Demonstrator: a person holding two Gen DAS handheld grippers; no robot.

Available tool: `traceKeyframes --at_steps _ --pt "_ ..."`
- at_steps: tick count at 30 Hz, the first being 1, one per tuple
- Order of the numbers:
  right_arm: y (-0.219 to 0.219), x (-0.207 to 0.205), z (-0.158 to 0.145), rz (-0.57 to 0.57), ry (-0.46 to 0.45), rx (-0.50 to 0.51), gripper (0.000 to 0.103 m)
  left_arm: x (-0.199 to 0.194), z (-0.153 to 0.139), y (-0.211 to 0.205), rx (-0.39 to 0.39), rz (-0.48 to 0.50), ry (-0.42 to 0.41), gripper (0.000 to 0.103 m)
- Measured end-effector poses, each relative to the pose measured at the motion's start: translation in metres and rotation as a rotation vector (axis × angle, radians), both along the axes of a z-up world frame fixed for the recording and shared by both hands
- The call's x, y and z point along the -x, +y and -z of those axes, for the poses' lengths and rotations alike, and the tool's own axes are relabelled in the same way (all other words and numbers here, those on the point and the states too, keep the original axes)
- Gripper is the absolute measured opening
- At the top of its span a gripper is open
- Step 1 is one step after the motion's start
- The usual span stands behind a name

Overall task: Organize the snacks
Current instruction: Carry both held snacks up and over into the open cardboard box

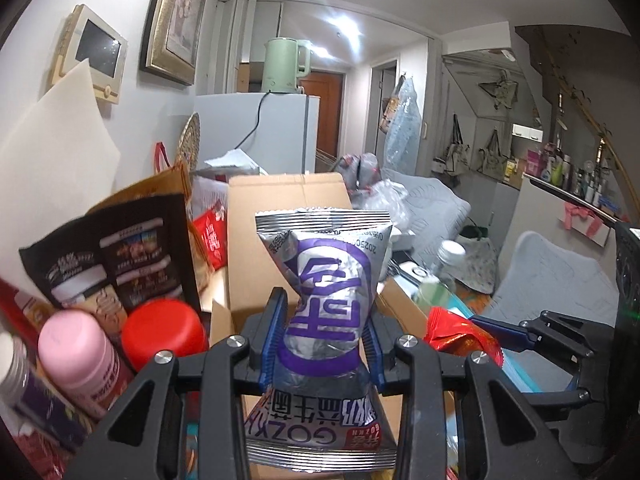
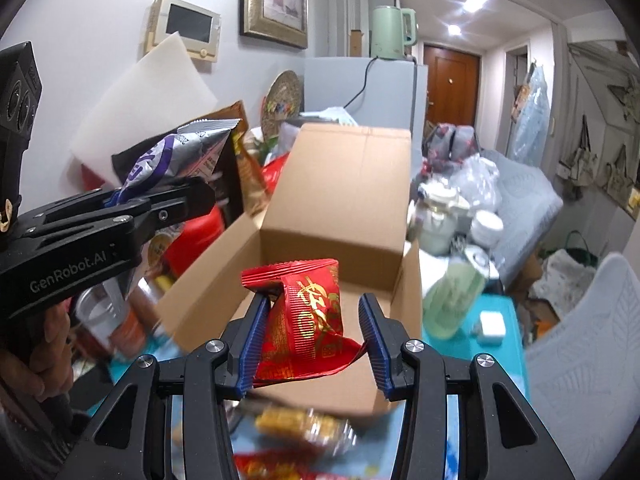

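Note:
My left gripper (image 1: 325,320) is shut on a silver and purple snack bag (image 1: 328,292), held upright in front of an open cardboard box (image 1: 280,216). In the right wrist view the same bag (image 2: 168,160) sticks up from the left gripper (image 2: 120,196) at the left. My right gripper (image 2: 314,328) holds a red snack packet with gold print (image 2: 312,316) between its blue pads, above the open cardboard box (image 2: 344,184). That packet (image 1: 460,332) shows at the right in the left wrist view.
Left of the box stand a pink-capped bottle (image 1: 80,352), a red-lidded jar (image 1: 164,332) and a dark snack bag (image 1: 120,256). A green bottle (image 2: 452,300) lies on the teal table (image 2: 508,320). Loose snacks (image 2: 304,428) lie below the right gripper.

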State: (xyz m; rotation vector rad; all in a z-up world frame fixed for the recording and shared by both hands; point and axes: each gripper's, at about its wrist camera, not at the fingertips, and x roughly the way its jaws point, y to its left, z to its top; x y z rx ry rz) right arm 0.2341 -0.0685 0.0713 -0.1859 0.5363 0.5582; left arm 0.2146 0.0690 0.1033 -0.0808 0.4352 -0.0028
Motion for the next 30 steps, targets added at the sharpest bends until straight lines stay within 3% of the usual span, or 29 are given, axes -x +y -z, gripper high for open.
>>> traceKeyframes --at_steps 8,11,18,25,30 --pt "0.017 -0.058 -0.006 0.033 -0.007 -0.017 0.045 -0.053 -0.001 0.015 0.034 -0.047 -0.007 0.036" --pt "0.022 -0.080 -0.002 0.055 -0.004 -0.013 0.045 -0.073 0.008 0.020 0.013 -0.063 0.010 0.036" --pt "0.032 -0.126 0.025 0.095 0.074 0.007 0.045 -0.111 0.040 0.027 -0.029 -0.086 0.100 0.036" --pt "0.040 -0.145 0.044 0.133 0.072 0.048 0.046 -0.142 0.072 0.021 -0.041 -0.061 0.218 0.036" --pt "0.039 -0.156 0.057 0.130 0.127 0.062 0.047 -0.156 0.092 0.020 -0.032 -0.058 0.311 0.036"
